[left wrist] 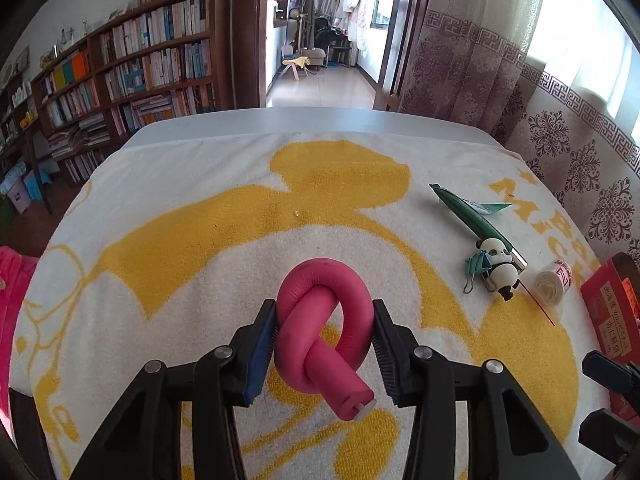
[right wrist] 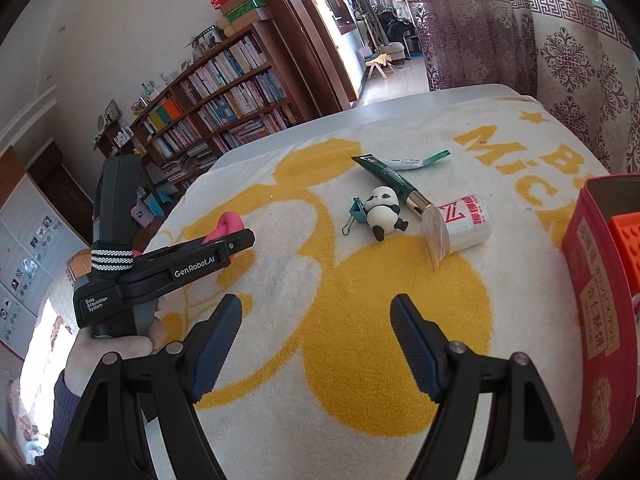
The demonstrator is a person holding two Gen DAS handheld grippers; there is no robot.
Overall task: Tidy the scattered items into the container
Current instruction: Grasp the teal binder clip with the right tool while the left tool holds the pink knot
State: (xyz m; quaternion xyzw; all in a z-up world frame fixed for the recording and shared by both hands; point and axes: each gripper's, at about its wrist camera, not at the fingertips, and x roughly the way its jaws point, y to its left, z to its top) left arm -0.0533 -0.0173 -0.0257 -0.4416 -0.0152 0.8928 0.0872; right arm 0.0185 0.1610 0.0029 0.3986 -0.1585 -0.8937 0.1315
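My left gripper (left wrist: 325,322) is shut on a knotted pink foam roller (left wrist: 320,328), both pads pressed to its sides, over the white and yellow towel (left wrist: 200,208). In the right wrist view the roller (right wrist: 230,224) shows behind the left gripper (right wrist: 240,240). My right gripper (right wrist: 316,316) is open and empty above the towel. A panda figure (right wrist: 384,210), a teal binder clip (right wrist: 356,212), a green tube (right wrist: 390,178) and a small white cup (right wrist: 460,222) lie scattered ahead. The red box (right wrist: 596,300) stands at the right with an orange item (right wrist: 626,248) inside.
The towel covers a grey table (left wrist: 304,120). A bookshelf (left wrist: 132,76) stands beyond the left edge, patterned curtains (left wrist: 480,60) beyond the right. A pink cloth (left wrist: 12,288) lies at the towel's left edge.
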